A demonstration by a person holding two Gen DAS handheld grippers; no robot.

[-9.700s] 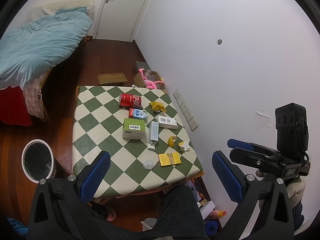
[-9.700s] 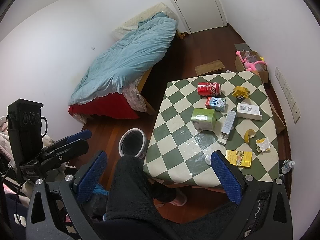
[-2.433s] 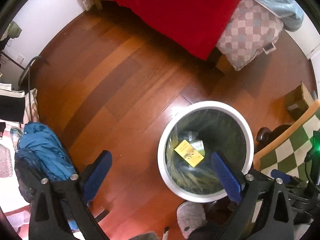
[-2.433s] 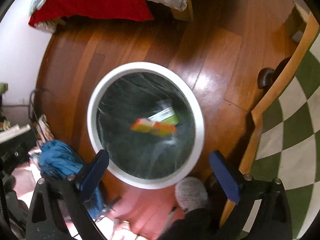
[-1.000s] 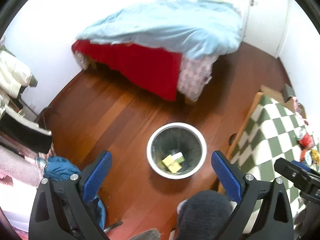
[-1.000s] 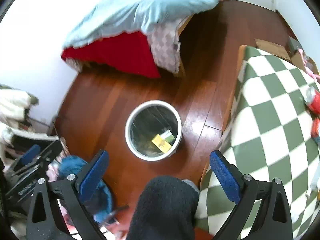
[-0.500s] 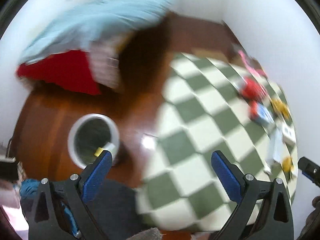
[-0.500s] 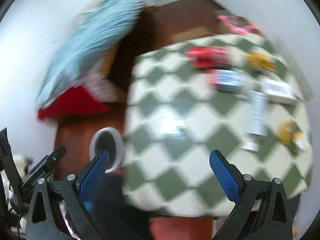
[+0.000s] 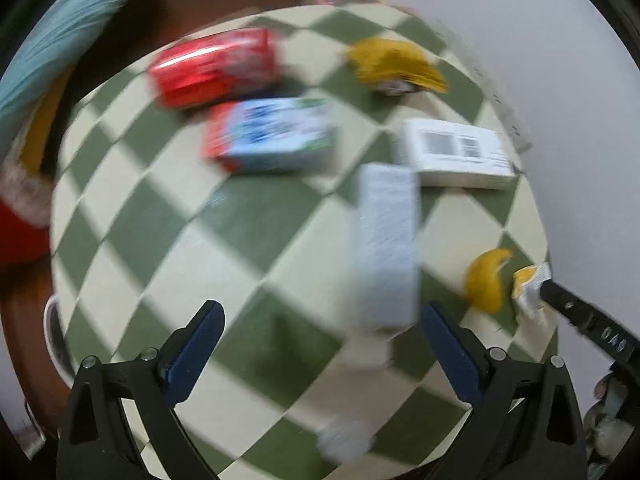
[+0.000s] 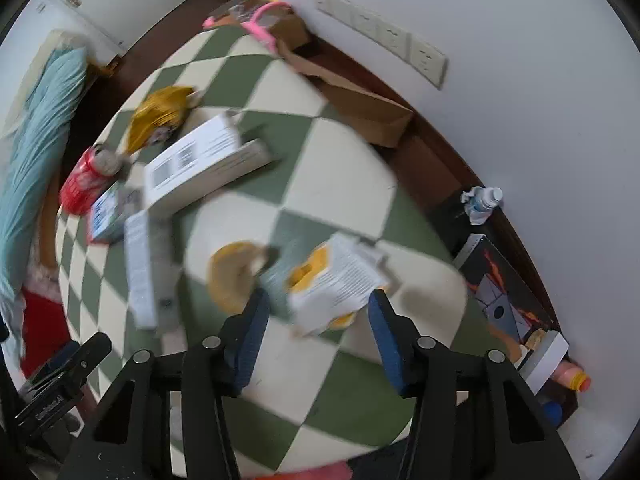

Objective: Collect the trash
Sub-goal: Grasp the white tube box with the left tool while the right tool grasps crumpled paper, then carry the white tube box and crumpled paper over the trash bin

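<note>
Green-and-cream checkered worktop (image 9: 256,216) fills both blurred views; its right edge runs close along a white wall. Left gripper (image 9: 322,350) hovers over the near half, fingers wide apart and empty, long white box (image 9: 386,248) just ahead. Red can (image 9: 214,66), blue-and-red carton (image 9: 272,134), yellow wrapper (image 9: 394,64) lie toward the far edge; white barcode box (image 9: 456,152) sits nearer the wall side, its text unreadable. Right gripper (image 10: 316,330), fingers apart, straddles crumpled printed paper (image 10: 340,280) near the wall-side edge, contact unclear; orange peel (image 10: 232,276) just beside.
</note>
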